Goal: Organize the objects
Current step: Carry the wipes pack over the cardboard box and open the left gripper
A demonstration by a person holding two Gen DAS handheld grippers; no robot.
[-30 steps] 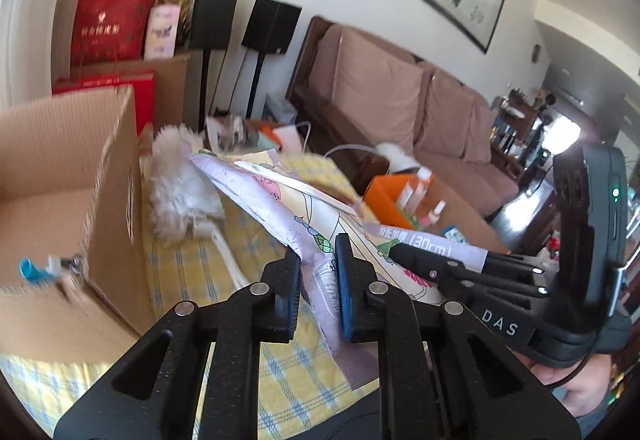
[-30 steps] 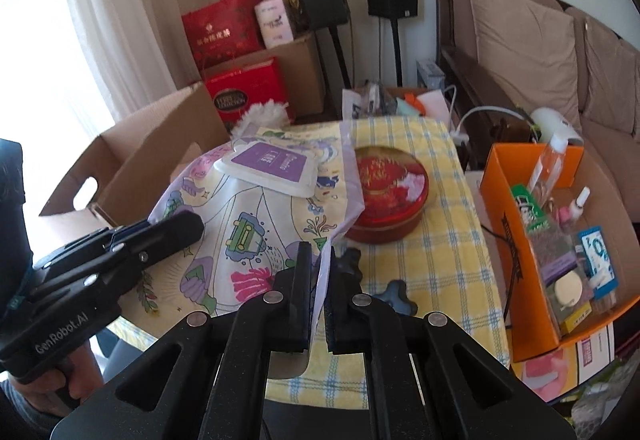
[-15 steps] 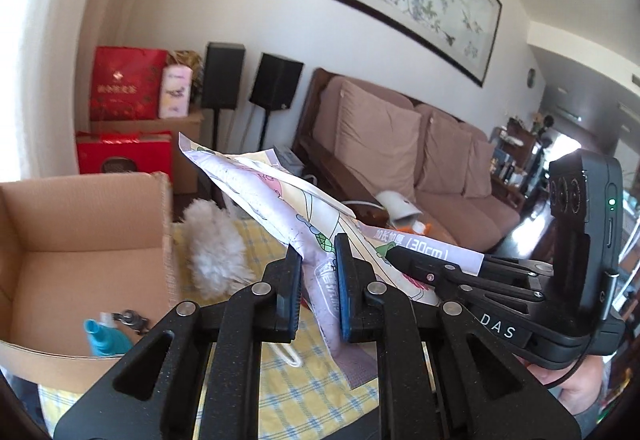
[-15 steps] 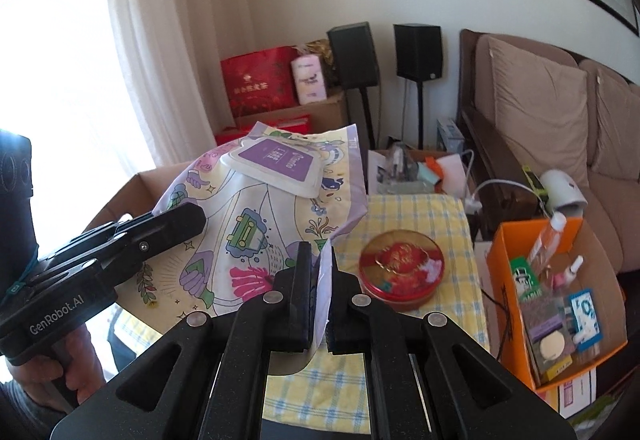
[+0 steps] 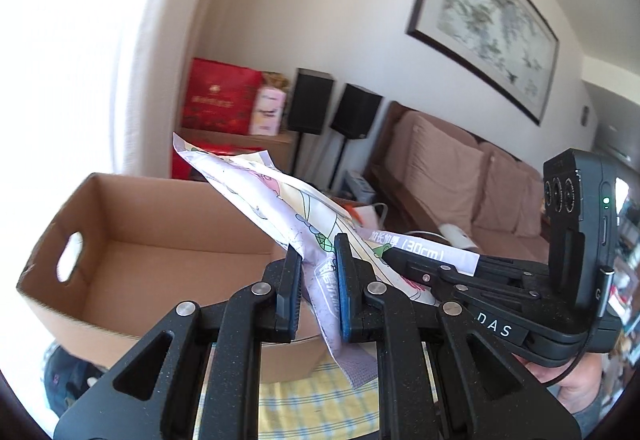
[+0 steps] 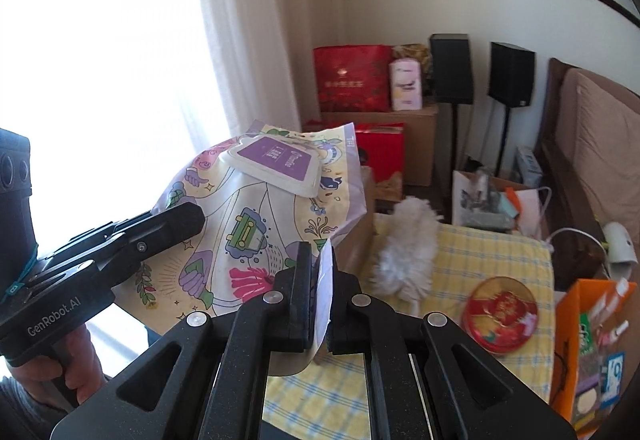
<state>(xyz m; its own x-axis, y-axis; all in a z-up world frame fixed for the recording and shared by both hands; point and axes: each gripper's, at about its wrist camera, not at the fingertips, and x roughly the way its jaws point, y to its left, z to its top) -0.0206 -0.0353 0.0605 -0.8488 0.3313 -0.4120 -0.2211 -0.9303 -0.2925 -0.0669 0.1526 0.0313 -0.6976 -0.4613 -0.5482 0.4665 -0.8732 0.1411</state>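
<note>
Both grippers hold one soft wipes pack (image 6: pixel 256 224) with cartoon prints and a purple-labelled white lid (image 6: pixel 272 164), lifted in the air. My left gripper (image 5: pixel 316 268) is shut on the pack's edge (image 5: pixel 280 208). My right gripper (image 6: pixel 320 280) is shut on the opposite edge. The pack hangs above and beside an open cardboard box (image 5: pixel 132 240), whose visible inside looks bare. The right gripper's body (image 5: pixel 520 288) shows in the left wrist view, and the left gripper's body (image 6: pixel 100 260) in the right wrist view.
A yellow checked table (image 6: pixel 488 252) holds a white feather duster (image 6: pixel 404 248) and a round red tin (image 6: pixel 500 308). An orange box of small items (image 6: pixel 592 352) stands at the right. Red gift boxes (image 6: pixel 352 80), speakers (image 6: pixel 512 74) and a brown sofa (image 5: pixel 448 176) lie behind.
Both grippers have carried the wipes pack up and to the left, toward the cardboard box. The duster and tin have shifted right in the right wrist view.
</note>
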